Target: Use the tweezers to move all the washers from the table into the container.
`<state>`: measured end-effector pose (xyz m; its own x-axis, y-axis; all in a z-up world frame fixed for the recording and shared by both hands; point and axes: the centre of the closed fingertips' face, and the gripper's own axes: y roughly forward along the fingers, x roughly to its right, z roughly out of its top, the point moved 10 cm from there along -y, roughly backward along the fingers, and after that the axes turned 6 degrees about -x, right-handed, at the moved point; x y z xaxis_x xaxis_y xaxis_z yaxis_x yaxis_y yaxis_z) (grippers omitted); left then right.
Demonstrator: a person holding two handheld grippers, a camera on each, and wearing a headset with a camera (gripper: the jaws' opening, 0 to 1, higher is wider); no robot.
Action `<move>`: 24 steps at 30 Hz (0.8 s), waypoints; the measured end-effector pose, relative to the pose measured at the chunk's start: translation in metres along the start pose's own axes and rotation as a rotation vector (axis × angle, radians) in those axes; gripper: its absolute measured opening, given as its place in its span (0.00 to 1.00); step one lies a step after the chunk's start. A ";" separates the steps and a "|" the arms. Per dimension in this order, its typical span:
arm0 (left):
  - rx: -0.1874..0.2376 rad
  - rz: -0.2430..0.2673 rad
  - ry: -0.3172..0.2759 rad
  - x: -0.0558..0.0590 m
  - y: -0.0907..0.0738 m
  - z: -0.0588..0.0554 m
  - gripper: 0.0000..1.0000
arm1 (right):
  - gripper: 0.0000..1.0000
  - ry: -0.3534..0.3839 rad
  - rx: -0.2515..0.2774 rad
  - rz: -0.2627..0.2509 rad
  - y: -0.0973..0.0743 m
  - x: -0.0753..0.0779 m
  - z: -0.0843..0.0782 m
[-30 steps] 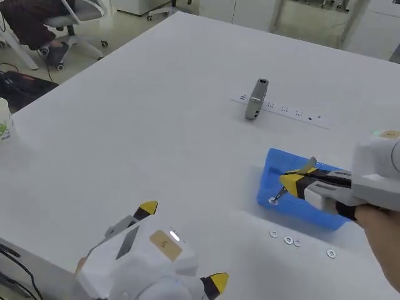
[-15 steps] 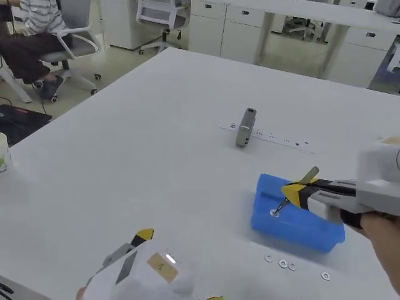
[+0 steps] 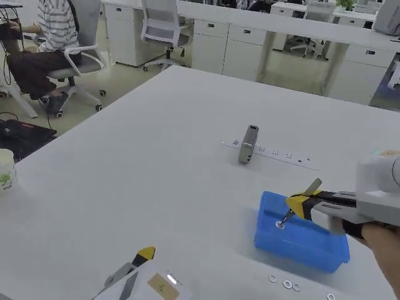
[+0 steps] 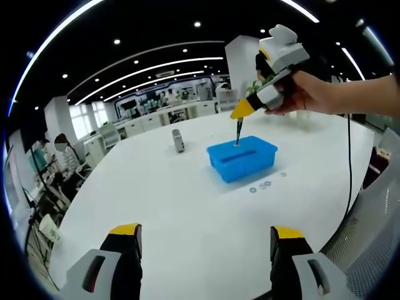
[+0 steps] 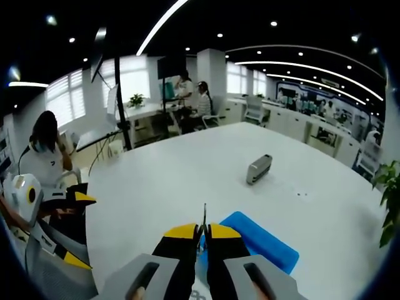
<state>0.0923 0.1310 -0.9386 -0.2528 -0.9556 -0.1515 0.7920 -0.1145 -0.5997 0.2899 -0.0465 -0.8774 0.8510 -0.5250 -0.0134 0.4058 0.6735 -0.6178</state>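
Observation:
The blue container (image 3: 312,247) stands at the right of the white table (image 3: 156,169). My right gripper (image 3: 300,204) is shut on the tweezers (image 3: 287,216), which point down into the container's left part. A small washer (image 3: 279,224) seems held at their tips. Several loose washers (image 3: 287,285) lie on the table just in front of the container. In the right gripper view the tweezers (image 5: 204,220) stick out from the closed jaws over the container (image 5: 262,242). My left gripper (image 4: 206,236) hangs open near the table's front edge, far from the container (image 4: 242,159).
A small grey device (image 3: 248,144) lies on a flat white strip (image 3: 278,154) behind the container. A paper cup (image 3: 6,170) stands at the far left edge. Office chairs, desks and a seated person (image 3: 53,37) are beyond the table.
The head camera has tilted up, so everything sits lower in the picture. The tweezers' tips with the washer have moved from the container's front left edge to a little further over its inside.

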 end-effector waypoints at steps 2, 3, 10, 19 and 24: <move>-0.011 -0.002 0.001 0.000 0.001 -0.001 0.86 | 0.01 0.011 -0.007 -0.004 0.005 0.003 -0.001; -0.015 -0.004 0.002 0.000 0.001 -0.001 0.86 | 0.01 0.015 -0.007 -0.008 0.007 0.005 -0.002; -0.002 -0.010 -0.013 0.000 0.001 0.000 0.88 | 0.01 0.028 -0.026 -0.027 0.029 0.018 -0.006; -0.011 -0.014 -0.017 0.001 0.002 -0.001 0.92 | 0.01 0.028 -0.047 -0.049 0.050 0.025 -0.015; 0.013 -0.021 -0.041 0.000 0.002 0.000 0.95 | 0.01 0.040 -0.059 -0.048 0.060 0.029 -0.023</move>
<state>0.0941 0.1305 -0.9398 -0.2465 -0.9632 -0.1067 0.7942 -0.1377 -0.5918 0.3313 -0.0335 -0.9330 0.8168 -0.5767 -0.0135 0.4242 0.6163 -0.6635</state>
